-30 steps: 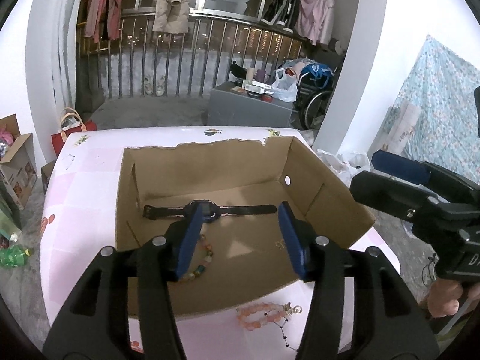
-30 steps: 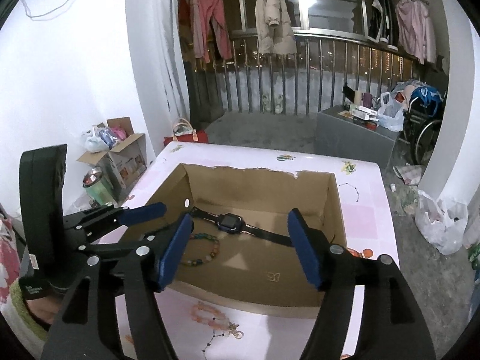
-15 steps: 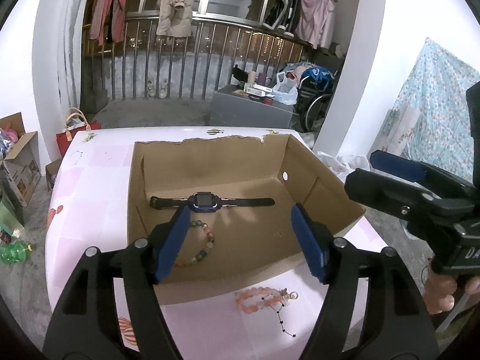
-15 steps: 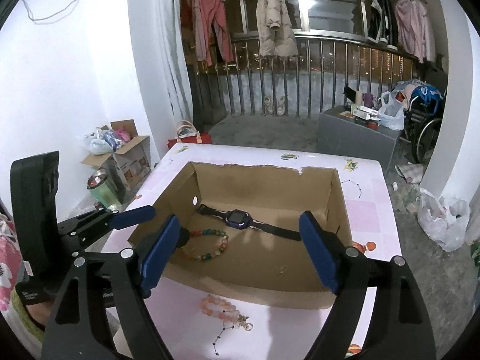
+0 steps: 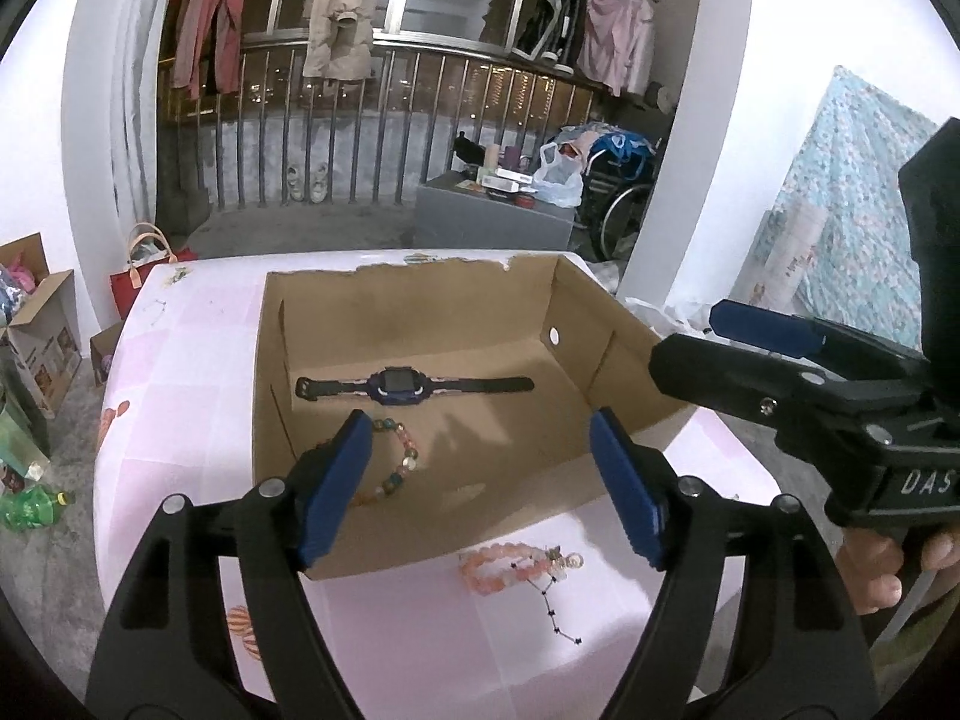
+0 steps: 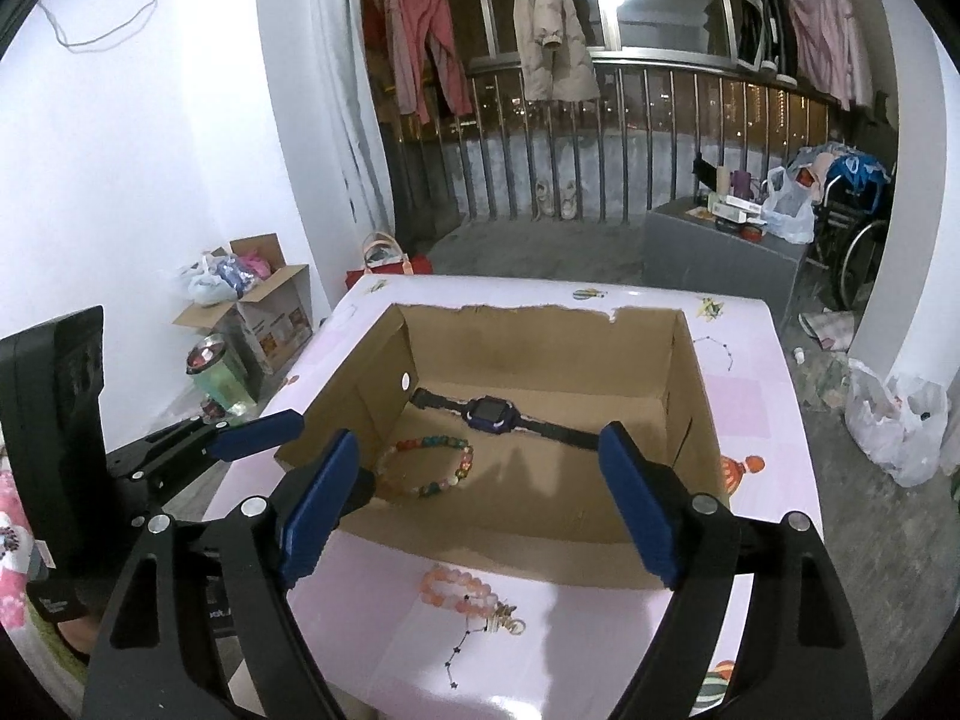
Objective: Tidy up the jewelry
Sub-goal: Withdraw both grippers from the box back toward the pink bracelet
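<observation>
1. An open cardboard box (image 5: 456, 480) sits on a table (image 5: 180, 420) covered in a pale pink patterned cloth; the box's far rim is torn and ragged.
2. A watch (image 5: 401, 385) lies flat on the box floor toward the far side, its dark straps stretched out left and right of a blue-purple case with a dark square face.
3. Just nearer than the watch, at the left of the box floor, lies a multicoloured bead bracelet (image 6: 427, 466) in a loose loop of green, orange, red and pale beads.
4. Outside the box, on the table just beside its near wall, lies a pink bead bracelet (image 5: 501, 561) with a small pale charm at its right end.
5. The left gripper (image 5: 480, 480) hangs above the near edge of the box, its blue pads spread wide and holding nothing.
6. The right gripper (image 6: 474, 504) hovers likewise over the near wall, wide apart and empty.
</observation>
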{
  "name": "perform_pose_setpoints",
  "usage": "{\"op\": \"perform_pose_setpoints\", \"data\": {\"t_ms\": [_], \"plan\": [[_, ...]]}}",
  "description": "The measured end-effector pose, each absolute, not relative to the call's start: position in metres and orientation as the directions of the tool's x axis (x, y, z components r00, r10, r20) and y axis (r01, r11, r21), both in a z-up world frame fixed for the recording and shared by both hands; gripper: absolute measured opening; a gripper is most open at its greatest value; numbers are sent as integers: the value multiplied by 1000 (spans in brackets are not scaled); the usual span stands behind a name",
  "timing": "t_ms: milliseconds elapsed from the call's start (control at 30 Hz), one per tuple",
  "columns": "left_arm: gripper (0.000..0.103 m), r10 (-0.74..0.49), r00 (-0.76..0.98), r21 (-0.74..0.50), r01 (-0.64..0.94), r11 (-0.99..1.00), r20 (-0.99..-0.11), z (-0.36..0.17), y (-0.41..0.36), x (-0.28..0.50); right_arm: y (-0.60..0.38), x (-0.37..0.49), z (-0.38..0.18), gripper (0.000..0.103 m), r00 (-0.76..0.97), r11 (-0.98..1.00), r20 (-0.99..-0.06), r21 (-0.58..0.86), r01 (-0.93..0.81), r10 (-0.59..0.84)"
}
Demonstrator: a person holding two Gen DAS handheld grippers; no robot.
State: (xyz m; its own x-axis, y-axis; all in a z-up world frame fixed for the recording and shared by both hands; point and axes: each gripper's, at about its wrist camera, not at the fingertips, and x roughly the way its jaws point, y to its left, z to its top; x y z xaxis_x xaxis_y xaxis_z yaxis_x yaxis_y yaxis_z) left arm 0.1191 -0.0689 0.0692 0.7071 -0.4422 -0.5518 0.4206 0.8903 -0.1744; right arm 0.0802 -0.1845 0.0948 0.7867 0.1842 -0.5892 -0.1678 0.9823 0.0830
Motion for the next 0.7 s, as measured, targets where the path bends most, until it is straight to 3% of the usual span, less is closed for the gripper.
{"op": "perform_pose_setpoints", "data": {"t_ms": [700], "plan": [[72, -455, 632, -184, 447, 875, -628, 12, -72, 94, -183, 67, 46, 80, 693, 977, -689, 134, -164, 211]]}}
